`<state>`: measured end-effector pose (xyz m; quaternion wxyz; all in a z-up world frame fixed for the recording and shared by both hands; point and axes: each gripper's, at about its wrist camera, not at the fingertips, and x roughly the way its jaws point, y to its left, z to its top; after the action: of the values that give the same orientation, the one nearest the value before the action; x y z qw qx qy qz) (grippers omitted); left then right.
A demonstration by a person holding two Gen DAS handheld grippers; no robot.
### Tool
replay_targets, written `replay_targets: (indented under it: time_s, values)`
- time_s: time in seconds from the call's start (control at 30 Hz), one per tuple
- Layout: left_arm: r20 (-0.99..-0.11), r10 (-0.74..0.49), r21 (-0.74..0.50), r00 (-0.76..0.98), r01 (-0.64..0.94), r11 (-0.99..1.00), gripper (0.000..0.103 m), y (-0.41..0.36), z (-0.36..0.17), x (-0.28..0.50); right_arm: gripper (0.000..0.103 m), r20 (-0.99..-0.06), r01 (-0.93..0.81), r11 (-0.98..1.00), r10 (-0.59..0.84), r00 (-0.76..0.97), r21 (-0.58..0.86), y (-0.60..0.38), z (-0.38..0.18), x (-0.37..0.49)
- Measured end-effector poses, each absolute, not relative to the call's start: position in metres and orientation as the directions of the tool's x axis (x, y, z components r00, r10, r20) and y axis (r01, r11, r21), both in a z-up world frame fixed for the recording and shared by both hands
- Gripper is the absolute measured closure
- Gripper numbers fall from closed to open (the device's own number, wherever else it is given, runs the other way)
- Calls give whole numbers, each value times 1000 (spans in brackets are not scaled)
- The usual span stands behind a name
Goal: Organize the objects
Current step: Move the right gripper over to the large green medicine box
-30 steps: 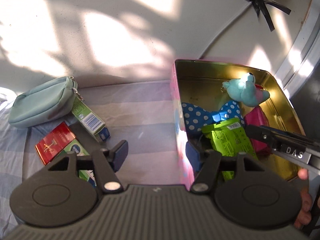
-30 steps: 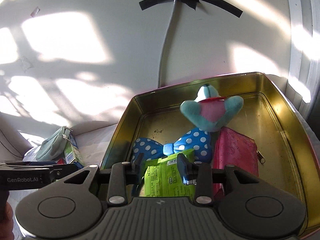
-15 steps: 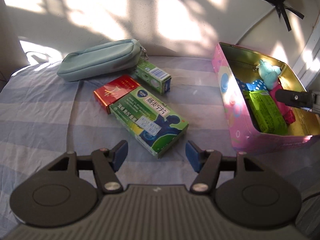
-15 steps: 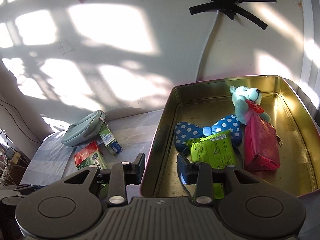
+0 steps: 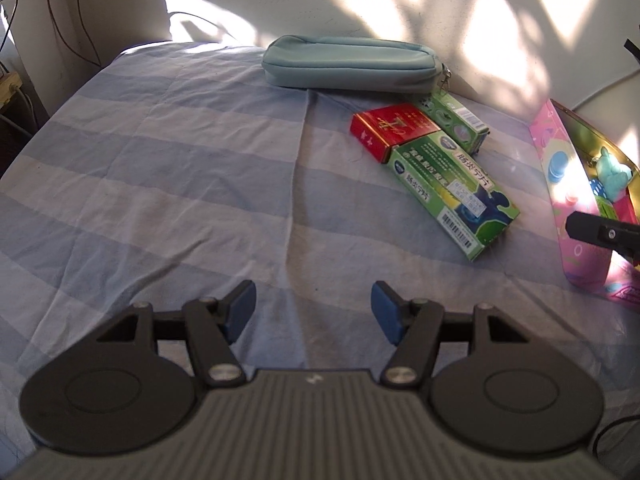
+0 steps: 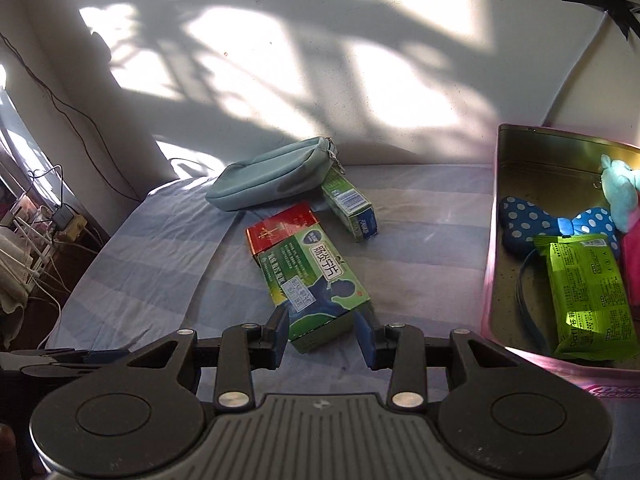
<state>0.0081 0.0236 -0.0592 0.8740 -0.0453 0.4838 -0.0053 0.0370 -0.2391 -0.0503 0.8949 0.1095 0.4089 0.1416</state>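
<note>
The tabletop's cloth [image 5: 168,168] runs in broad bands of pale blue and off-white. The zip pouch [image 5: 348,64] is a soft grey-teal. The small box [image 5: 390,129] is red with gold lettering and a white side; the long box [image 5: 452,184] is green with a dark blue patch, white script and a barcode; the slimmer box [image 5: 456,122] is green with a white barcode label. The tin [image 6: 490,280] is pink outside with blue dots, brassy gold within. Inside it lie a blue bow [image 6: 560,224] with white polka dots, a lime-green packet [image 6: 588,296], a pale turquoise plush toy [image 6: 620,192] and a magenta pouch [image 6: 632,264]. The hand-held gripper's pads [image 5: 240,312] are blue on black arms
</note>
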Motion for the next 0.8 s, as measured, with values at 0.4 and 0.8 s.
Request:
replay_targets:
  time_s: [0.4, 0.8]
  values:
    - [-845, -50, -88, 533, -46, 995, 37, 90, -58, 21, 66, -727, -189, 938, 346, 593, 292, -162, -55, 48]
    - [-847, -52, -111, 529, -82, 990, 37, 141, -64, 42, 65, -764, -177, 954, 300, 571, 242, -123, -68, 64]
